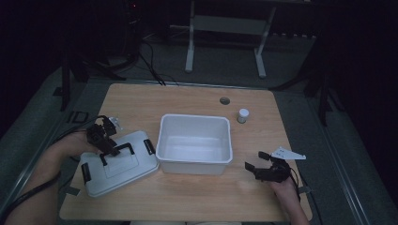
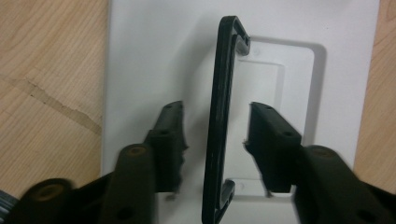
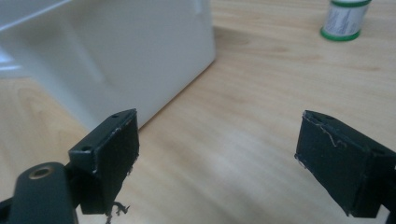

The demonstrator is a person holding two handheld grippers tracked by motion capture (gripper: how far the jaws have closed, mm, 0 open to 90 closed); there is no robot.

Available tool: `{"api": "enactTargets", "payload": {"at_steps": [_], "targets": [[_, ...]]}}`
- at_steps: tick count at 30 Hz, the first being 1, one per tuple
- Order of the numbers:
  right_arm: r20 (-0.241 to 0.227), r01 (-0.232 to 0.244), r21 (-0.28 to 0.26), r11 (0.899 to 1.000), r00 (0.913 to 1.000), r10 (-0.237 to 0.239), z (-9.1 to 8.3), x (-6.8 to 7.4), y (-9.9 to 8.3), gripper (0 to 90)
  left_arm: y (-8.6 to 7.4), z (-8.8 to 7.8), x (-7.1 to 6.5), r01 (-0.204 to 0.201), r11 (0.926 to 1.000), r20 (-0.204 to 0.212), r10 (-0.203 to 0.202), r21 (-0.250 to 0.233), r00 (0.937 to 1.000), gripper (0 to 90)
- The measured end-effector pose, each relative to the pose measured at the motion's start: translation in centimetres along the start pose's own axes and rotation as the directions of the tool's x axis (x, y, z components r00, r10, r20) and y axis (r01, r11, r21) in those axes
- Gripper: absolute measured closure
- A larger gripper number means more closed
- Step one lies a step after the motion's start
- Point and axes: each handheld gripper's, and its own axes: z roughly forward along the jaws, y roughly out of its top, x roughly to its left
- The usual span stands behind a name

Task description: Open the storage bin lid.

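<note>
Now the left gripper (image 2: 215, 140) hangs released, jaws straddling the lid's (image 1: 117, 164) black handle (image 2: 223, 116); the right gripper (image 3: 217, 158) gapes beside the white bin (image 1: 195, 143).

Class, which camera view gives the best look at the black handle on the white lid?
The left gripper view: the black handle stands large and sharp between the left tool's open jaws, above the white lid. The high view shows it small and dim. The right gripper view faces the white tub instead.
</note>
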Motion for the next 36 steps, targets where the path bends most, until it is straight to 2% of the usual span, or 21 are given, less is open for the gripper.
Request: {"api": "enactTargets", "payload": {"at_steps": [2,4,6,11,15,25,30,36], "targets": [[0.017,0.012,0.018,1.0,0.9998,-0.013,0.5,-0.6,0.7,13.1,0.0,-0.2,0.0,-0.003,1.0,-0.01,0.003,-0.003,0.9999,49.9],[0.041,0.023,0.02,1.0,0.9989,-0.024,1.0,-1.2,1.3,13.9,0.0,-0.2,0.1,0.011,0.9999,0.0,-0.011,-0.008,0.9999,43.4],[0.052,0.029,0.031,0.999,0.9982,-0.031,1.7,-1.9,2.0,13.9,0.0,-0.3,0.2,0.019,0.9998,0.002,-0.019,-0.011,0.9998,42.7],[0.107,0.017,0.021,1.0,0.9941,-0.02,3.4,-4.0,3.9,15.4,-0.2,-0.1,0.4,0.031,0.9991,0.009,-0.031,-0.029,0.9995,37.1],[0.135,0.014,0.013,1.0,0.9907,-0.015,4.7,-5.3,5.2,19.3,-0.3,0.2,0.6,0.035,0.9992,0.015,-0.035,-0.02,0.9993,37.1],[0.178,-0.012,0.067,0.998,0.984,0.0,8.0,-7.5,7.6,20.3,-0.4,0.2,0.8,0.035,0.9992,0.024,-0.035,-0.018,0.9991,37.0],[0.191,-0.034,0.116,0.993,0.9814,0.011,9.5,-8.8,9.0,21.3,-0.6,0.1,0.9,0.038,0.9991,0.017,-0.038,-0.016,0.9991,37.0],[0.22,-0.058,0.122,0.991,0.9752,0.03,11.0,-10.0,10.3,21.4,-0.8,0.1,1.0,0.049,0.9987,0.023,-0.049,-0.014,0.9985,37.0]]}}
